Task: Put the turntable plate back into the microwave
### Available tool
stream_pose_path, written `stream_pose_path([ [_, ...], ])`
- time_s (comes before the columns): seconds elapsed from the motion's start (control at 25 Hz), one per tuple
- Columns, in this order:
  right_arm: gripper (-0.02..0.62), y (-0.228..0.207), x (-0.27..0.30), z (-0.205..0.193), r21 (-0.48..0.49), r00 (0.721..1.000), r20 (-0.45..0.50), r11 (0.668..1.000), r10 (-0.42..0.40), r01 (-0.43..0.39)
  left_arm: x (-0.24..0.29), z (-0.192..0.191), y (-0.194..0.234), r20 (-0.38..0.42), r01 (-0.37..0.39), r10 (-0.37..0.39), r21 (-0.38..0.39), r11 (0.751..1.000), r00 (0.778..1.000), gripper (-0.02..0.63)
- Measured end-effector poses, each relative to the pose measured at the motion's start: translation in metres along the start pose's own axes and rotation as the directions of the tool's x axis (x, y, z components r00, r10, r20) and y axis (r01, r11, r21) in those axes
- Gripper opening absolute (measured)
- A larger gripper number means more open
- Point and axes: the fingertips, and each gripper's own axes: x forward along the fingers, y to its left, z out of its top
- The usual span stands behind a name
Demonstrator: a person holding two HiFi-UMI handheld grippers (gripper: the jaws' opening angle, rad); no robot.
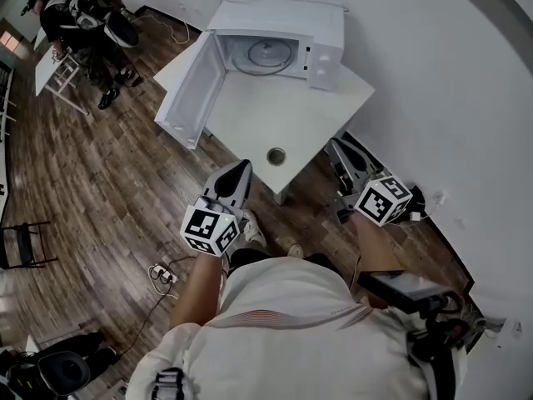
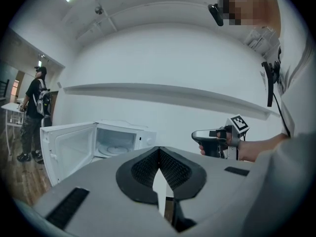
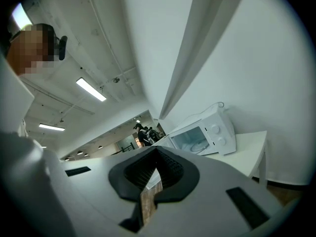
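Observation:
The white microwave (image 1: 321, 32) stands at the back of a white table (image 1: 250, 123) with its door (image 1: 191, 90) swung wide open to the left. The glass turntable plate (image 1: 266, 54) lies flat inside the cavity; it also shows in the left gripper view (image 2: 114, 149) and the right gripper view (image 3: 200, 146). My left gripper (image 1: 241, 167) is shut and empty, held in the air short of the table's near corner. My right gripper (image 1: 336, 146) is also shut and empty, off the table's right edge. Both are well apart from the microwave. The right gripper (image 2: 196, 135) also appears in the left gripper view.
A small round ring-like thing (image 1: 276, 156) sits near the table's front corner. People stand by another table (image 1: 50, 69) at the far left. A black chair (image 1: 25, 244) and a power strip with cable (image 1: 162, 275) are on the wood floor. A white wall runs along the right.

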Motion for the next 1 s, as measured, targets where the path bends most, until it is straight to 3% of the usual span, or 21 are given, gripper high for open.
stream_pose_path([
  [0.24, 0.005, 0.016, -0.045, 0.008, -0.025, 1.000, 0.010, 1.000, 0.013, -0.013, -0.025, 0.010, -0.040, 0.009, -0.013, 0.013, 0.020, 1.000, 1.000, 0.011],
  [0.44, 0.005, 0.028, -0.065, 0.013, -0.115, 1.000, 0.007, 0.993, -0.002, 0.003, -0.034, 0.017, -0.049, 0.021, -0.019, 0.019, 0.039, 0.999, 1.000, 0.011],
  [1.0, 0.005, 0.091, -0.045, -0.001, -0.160, 1.000, 0.011, 0.987, -0.015, 0.017, -0.092, 0.025, -0.012, 0.053, -0.018, 0.017, 0.021, 1.000, 0.998, 0.011],
])
